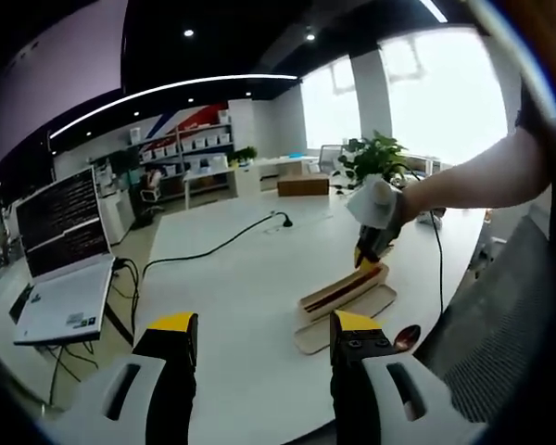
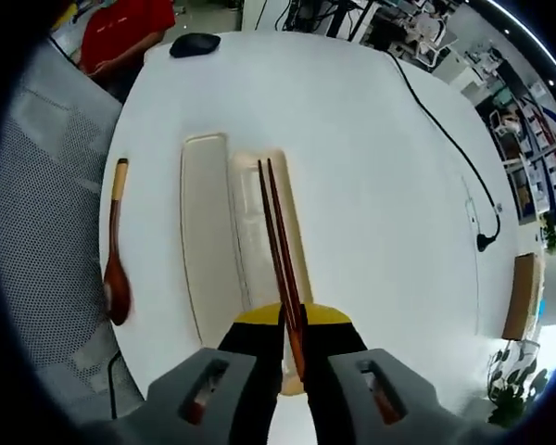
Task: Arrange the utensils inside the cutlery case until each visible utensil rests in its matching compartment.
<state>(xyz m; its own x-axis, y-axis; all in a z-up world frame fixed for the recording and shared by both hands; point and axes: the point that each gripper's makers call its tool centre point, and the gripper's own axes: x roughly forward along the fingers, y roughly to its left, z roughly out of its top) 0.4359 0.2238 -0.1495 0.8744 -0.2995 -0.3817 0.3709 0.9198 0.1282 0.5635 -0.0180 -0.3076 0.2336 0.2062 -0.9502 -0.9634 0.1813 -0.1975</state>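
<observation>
The pale cutlery case (image 2: 208, 269) lies open on the white table as two long trays side by side. My right gripper (image 2: 292, 323) is shut on a pair of dark brown chopsticks (image 2: 276, 222), which stretch along the right tray; whether they touch it I cannot tell. A brown wooden spoon (image 2: 116, 255) lies on the table left of the case. In the left gripper view, my left gripper (image 1: 264, 332) is open and holds nothing, well short of the case (image 1: 338, 298). The right gripper (image 1: 371, 248) is there over the case's far end, and the spoon (image 1: 406, 336) is beside it.
A black mouse (image 2: 195, 44) lies beyond the case. A black cable (image 2: 445, 139) runs across the table. A laptop (image 1: 60, 278) stands left of the table. A grey mesh chair (image 2: 37, 241) sits by the table edge near the spoon. A person in red (image 2: 120, 32) sits beyond.
</observation>
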